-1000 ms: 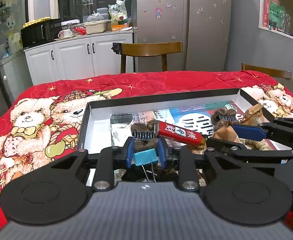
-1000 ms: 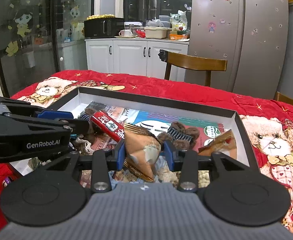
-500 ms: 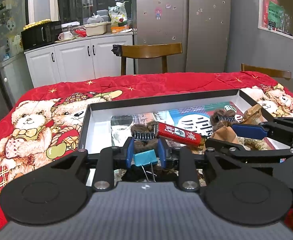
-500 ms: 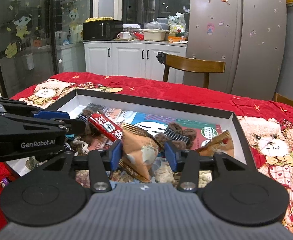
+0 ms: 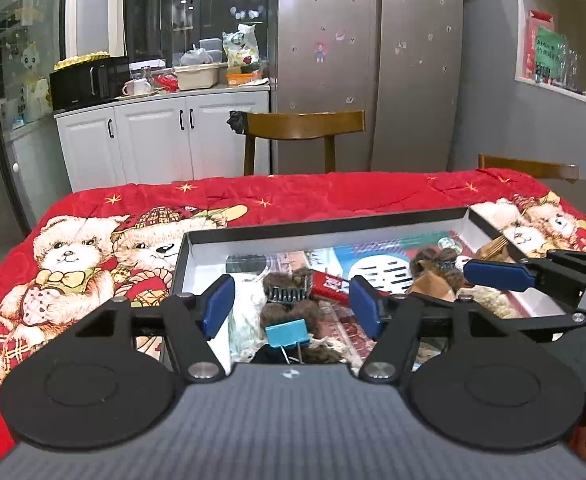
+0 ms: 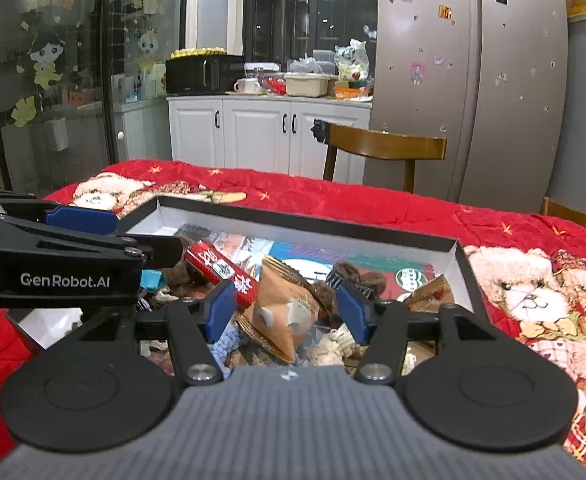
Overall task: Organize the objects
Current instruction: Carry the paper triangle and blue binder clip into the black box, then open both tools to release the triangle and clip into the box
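A shallow black box (image 5: 325,226) with white inner walls sits on the table, full of small items. My left gripper (image 5: 291,304) hangs over its near left part with its jaws opening. A teal binder clip (image 5: 286,332) lies low between them, clear of both blue pads. Beyond it are a brown fuzzy hair claw (image 5: 287,292) and a red packet (image 5: 331,283). My right gripper (image 6: 286,312) is over the box's (image 6: 305,226) near middle, jaws opening around an orange snack packet (image 6: 281,300); its pads stand off it. The red packet (image 6: 221,270) leans beside that.
A red bear-print cloth (image 5: 93,264) covers the table. A wooden chair (image 5: 305,128) stands behind the far edge and another chair back (image 5: 529,168) at the right. The two grippers sit close side by side, the left one's finger (image 6: 81,218) crossing the right wrist view.
Both grippers' jaws have spread wide. The left let go of the teal binder clip, which dropped a little. The right let go of the orange packet. Neither hand has shifted.
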### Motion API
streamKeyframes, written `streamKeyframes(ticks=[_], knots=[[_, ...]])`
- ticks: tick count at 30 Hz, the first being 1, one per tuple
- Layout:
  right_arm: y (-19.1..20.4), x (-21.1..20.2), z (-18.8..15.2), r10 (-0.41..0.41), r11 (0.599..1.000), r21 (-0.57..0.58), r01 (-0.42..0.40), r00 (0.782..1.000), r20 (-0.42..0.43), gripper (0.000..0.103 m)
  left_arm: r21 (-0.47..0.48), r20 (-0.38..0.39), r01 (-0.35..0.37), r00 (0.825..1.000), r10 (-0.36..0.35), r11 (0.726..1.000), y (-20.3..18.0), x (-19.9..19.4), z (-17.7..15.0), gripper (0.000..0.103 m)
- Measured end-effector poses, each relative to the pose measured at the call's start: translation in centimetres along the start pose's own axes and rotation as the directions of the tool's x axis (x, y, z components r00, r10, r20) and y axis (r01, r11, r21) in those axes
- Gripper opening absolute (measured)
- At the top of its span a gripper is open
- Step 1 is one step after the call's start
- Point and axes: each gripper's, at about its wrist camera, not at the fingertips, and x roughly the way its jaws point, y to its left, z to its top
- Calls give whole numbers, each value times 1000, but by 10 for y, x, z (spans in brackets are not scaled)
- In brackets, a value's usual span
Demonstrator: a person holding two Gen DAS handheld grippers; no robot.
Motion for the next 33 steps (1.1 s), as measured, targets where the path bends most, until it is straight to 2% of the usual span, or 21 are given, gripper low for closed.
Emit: streamKeyframes(ticks=[6,15,18,23,26,33], knots=[[0,-21,9,-16,1000,-12,17,999,34,73,1,34,-43,999,43,999,-4,-25,8,81],[-5,-67,17,-36,998,-46,38,999,39,75,-25,61,-78,995,79,997,5,-80,18,85],[-7,-85,16,-25,999,-45,27,999,38,78,-24,62,-88,994,89,996,10,-101,15,93],[-4,-108,7,23,999,-33,-22,1000,15,78,23,50,-93,995,91,995,13,-126,-7,95],[7,-115,-4,37,997,-63,-36,999,3,79,38,28,-80,996,79,996,12,-133,-26,95],[30,-110,-41,44,989,-136,-49,998,-39,80,85,-55,-58,997,62,995,-5,-117,-66,95]])
